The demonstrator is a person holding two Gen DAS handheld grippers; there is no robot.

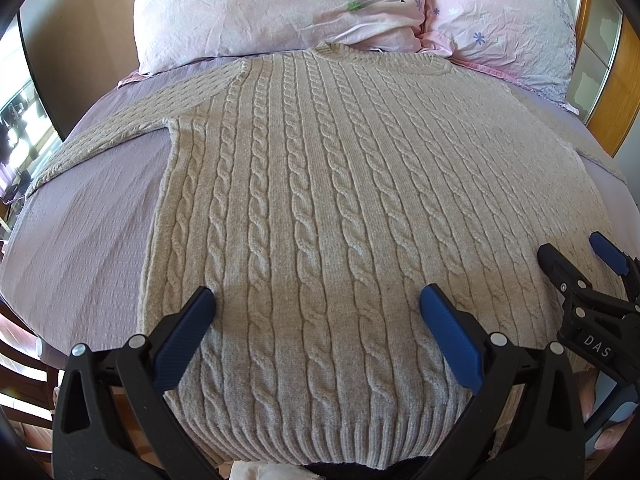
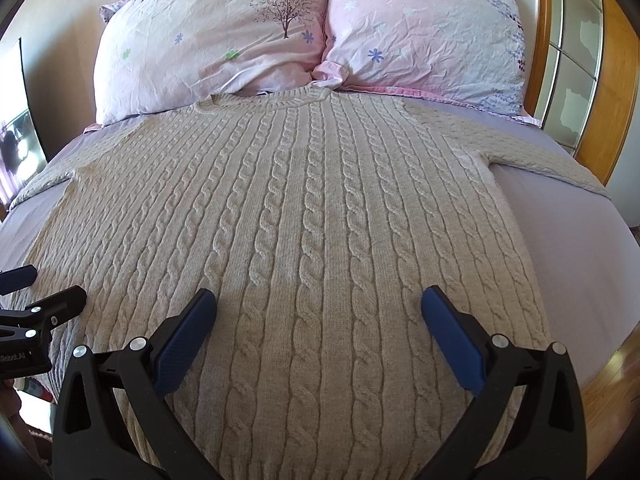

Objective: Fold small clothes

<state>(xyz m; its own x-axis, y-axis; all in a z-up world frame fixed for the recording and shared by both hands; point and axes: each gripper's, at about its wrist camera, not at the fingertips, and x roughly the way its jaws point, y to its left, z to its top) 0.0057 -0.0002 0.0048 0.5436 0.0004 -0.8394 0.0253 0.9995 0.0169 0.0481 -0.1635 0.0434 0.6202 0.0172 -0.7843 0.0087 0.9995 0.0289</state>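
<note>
A beige cable-knit sweater (image 1: pixel 320 208) lies flat on the lavender bedsheet (image 1: pixel 80 232), its collar at 12 o'clock touching 2 pink pillows (image 2: pixel 224 40). The left gripper (image 1: pixel 316 304) hangs wide over the hem at 6 o'clock, gripping nothing. The right gripper (image 2: pixel 318 304) does likewise.

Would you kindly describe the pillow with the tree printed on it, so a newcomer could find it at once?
Start at the bed with the lilac sheet, where a beige cable-knit sweater lies flat. Past the sweater's collar, two crumpled pink floral pillows lean at the headboard. The left pillow is the one: it alone shows a whole dark bare-branched tree by its inner edge, which the right pillow lacks.
</note>
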